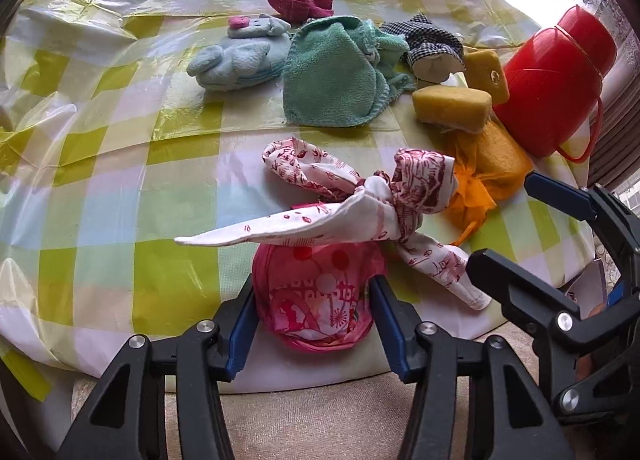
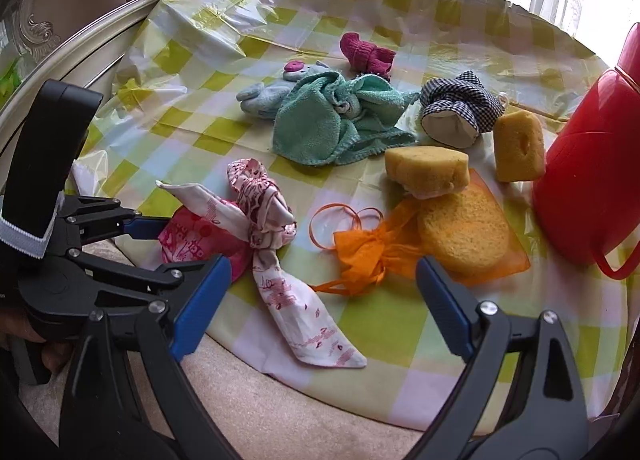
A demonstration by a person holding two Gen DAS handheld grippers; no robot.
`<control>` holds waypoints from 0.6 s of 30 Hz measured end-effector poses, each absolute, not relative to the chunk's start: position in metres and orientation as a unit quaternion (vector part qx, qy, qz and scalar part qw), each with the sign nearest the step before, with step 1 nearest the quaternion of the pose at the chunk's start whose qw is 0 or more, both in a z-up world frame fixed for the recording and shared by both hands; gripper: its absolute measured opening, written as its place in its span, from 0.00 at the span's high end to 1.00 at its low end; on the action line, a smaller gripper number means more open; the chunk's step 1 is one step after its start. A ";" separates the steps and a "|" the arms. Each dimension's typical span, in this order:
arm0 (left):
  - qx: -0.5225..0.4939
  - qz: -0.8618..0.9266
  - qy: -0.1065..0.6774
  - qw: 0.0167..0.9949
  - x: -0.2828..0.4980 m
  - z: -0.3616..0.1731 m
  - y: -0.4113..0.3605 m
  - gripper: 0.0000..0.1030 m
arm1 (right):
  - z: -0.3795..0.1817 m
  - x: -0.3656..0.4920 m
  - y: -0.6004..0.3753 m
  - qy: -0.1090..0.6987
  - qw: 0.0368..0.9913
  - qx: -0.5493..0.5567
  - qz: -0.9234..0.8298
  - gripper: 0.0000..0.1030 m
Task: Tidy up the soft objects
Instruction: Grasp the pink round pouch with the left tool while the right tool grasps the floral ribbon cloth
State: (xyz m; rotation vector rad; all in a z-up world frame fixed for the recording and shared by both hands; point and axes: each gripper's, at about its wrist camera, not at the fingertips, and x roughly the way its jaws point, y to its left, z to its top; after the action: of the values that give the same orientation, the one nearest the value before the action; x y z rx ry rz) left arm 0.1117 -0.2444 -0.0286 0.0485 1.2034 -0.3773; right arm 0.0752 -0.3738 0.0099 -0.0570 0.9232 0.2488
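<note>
Both tongs low: left tongs point(image 1: 314, 310) astride pink pouch point(image 1: 320, 300).

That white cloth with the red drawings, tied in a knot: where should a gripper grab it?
Probably at the knot of the white cloth. It is the thickest, firmest part; the tails lie flat and floppy. Come from above with the open right gripper, since the left gripper straddles the pink pouch beneath it.

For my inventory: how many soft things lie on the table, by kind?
Sponges: 3
Cloths and towels: 3
Knitted or plush items: 2
Pink pouch: 1
Total: 9
</note>
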 end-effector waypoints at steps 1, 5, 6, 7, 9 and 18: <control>0.015 -0.173 0.562 0.808 0.113 -0.029 -0.241 0.52 | 0.009 0.077 -0.372 0.444 0.887 -0.031 0.120 0.08; -0.017 -0.158 0.560 0.813 0.119 -0.029 -0.226 0.56 | 0.004 0.085 -0.361 0.449 0.883 -0.045 0.129 0.08; -0.025 -0.149 0.558 0.816 0.119 -0.028 -0.221 0.59 | 0.003 0.086 -0.358 0.450 0.882 -0.050 0.133 0.08; -0.034 -0.143 0.557 0.818 0.120 -0.028 -0.216 0.61 | 0.001 0.088 -0.355 0.451 0.880 -0.056 0.137 0.09; -0.054 -0.133 0.554 0.820 0.121 -0.029 -0.204 0.61 | -0.002 0.093 -0.348 0.454 0.877 -0.068 0.142 0.15; -0.094 -0.102 0.542 0.829 0.116 -0.026 -0.183 0.62 | -0.021 0.114 -0.320 0.471 0.861 -0.113 0.155 0.32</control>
State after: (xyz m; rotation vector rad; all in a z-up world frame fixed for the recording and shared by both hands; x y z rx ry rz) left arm 0.1158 -0.1826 -0.0265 -0.1992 1.1503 -0.2172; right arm 0.1138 -0.3202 -0.0212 -0.2362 0.9893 0.3257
